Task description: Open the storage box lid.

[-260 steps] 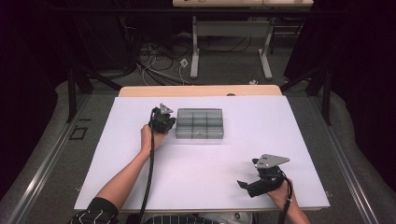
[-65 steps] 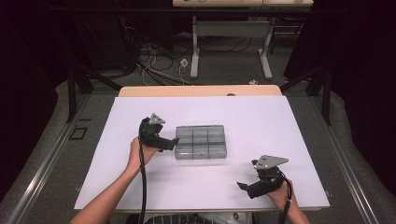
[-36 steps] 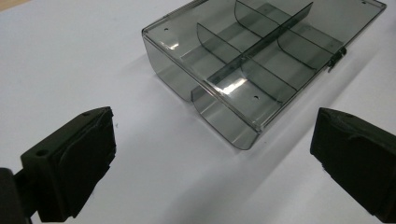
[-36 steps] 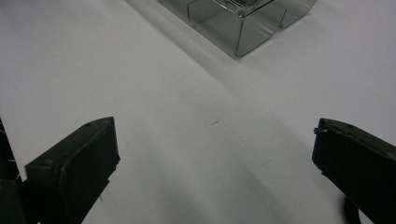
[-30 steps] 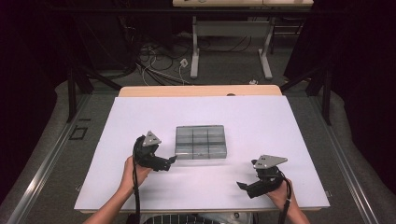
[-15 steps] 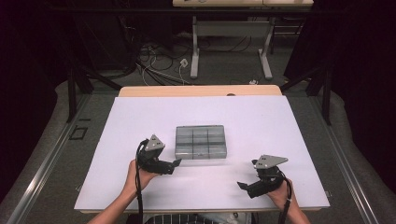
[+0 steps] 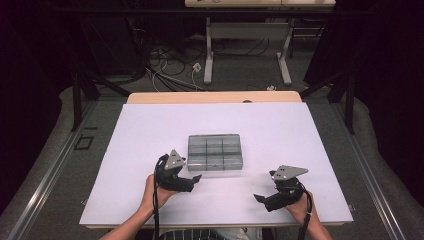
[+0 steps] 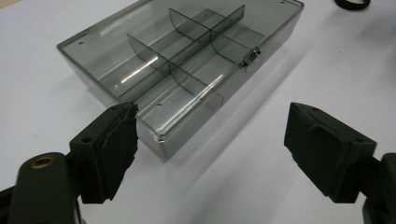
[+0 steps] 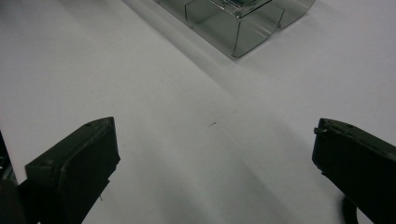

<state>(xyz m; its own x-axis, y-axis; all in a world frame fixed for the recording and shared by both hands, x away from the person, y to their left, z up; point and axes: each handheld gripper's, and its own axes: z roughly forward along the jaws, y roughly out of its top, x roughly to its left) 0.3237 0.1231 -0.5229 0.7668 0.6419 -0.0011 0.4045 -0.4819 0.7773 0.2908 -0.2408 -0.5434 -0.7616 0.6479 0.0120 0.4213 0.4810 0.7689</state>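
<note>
A clear grey plastic box (image 7: 215, 152) with inner dividers and its lid down lies in the middle of the white table. My left gripper (image 7: 196, 179) lies by its front-left corner and points right along the front edge. In the left gripper view this gripper (image 8: 210, 151) is open; its jaws have just been closing a little. The box's near corner (image 8: 161, 140) sits just ahead of the left pad, and nothing is pressed between the pads. My right gripper (image 7: 259, 199) rests open near the front right, with bare table between its jaws (image 9: 215, 158). The box's corner (image 9: 243, 28) lies well beyond it.
A white sheet (image 7: 150, 130) covers the table, with a wooden strip (image 7: 215, 97) at the far edge. The front edge runs just behind both hands. Desk legs (image 7: 207, 55) and cables stand on the floor beyond.
The box lies closer to the person than in the earliest frame. My left gripper has come round from the box's left side to its front-left corner, drifting right. The right gripper has stayed put.
</note>
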